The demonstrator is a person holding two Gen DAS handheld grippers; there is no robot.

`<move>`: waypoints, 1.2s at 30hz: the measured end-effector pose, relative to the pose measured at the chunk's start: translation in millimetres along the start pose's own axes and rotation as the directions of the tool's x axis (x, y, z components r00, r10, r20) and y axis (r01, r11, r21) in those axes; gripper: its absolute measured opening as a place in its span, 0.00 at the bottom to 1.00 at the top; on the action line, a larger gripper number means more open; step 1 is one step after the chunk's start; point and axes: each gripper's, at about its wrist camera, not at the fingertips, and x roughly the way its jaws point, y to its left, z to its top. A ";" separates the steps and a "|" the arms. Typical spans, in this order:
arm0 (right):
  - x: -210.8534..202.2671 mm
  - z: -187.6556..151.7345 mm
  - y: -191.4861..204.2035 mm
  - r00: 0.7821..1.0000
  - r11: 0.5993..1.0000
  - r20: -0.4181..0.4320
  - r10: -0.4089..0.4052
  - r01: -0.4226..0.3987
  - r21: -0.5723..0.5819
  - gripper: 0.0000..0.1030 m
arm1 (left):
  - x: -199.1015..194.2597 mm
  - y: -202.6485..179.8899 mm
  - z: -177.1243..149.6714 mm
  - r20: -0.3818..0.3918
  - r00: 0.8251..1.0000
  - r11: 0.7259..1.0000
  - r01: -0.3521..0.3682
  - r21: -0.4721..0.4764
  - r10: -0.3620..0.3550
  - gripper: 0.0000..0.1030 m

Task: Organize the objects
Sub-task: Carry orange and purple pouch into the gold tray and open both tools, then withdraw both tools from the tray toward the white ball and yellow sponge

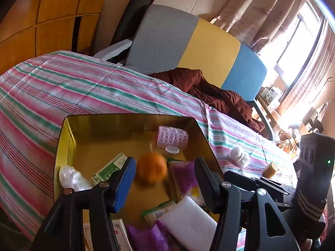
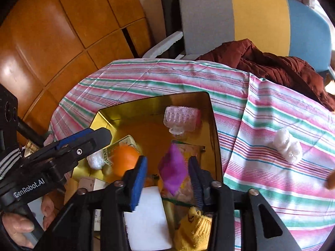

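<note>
A gold tin box sits on the striped bedsheet. My left gripper hangs over it, open. A blurred orange lies between its jaws, with a clear gap to the right finger. My right gripper is also over the box and open. A blurred purple packet sits between its blue pads, free of them. In the box are a pink hair roller, a white foam block and a green carton.
A white crumpled ball and a tan cube lie on the sheet right of the box. A yellow knitted piece rests at the box's near edge. A brown jacket lies before the chair back.
</note>
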 end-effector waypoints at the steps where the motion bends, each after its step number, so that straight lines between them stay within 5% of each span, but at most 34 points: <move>1: 1.1 -1.8 -0.4 1.000 1.000 -0.003 -0.003 0.003 0.000 0.43 | -0.3 0.4 -3.1 -0.001 1.000 1.000 -0.008 0.002 0.008 0.57; 19: -12.5 -33.3 2.6 0.988 0.988 0.030 -0.150 0.151 -0.019 0.98 | -38.4 -4.8 -46.3 0.059 0.991 0.990 -0.126 0.070 0.122 0.58; 31: -41.8 -49.7 16.8 0.945 0.948 0.162 -0.285 0.303 -0.099 1.00 | -57.3 -10.0 -64.0 0.130 0.956 0.955 -0.277 0.102 0.264 0.57; 36: -65.9 -62.3 22.8 0.903 0.929 0.292 -0.315 0.357 -0.098 1.00 | -59.3 -15.6 -67.4 0.141 0.953 0.952 -0.283 0.118 0.266 0.58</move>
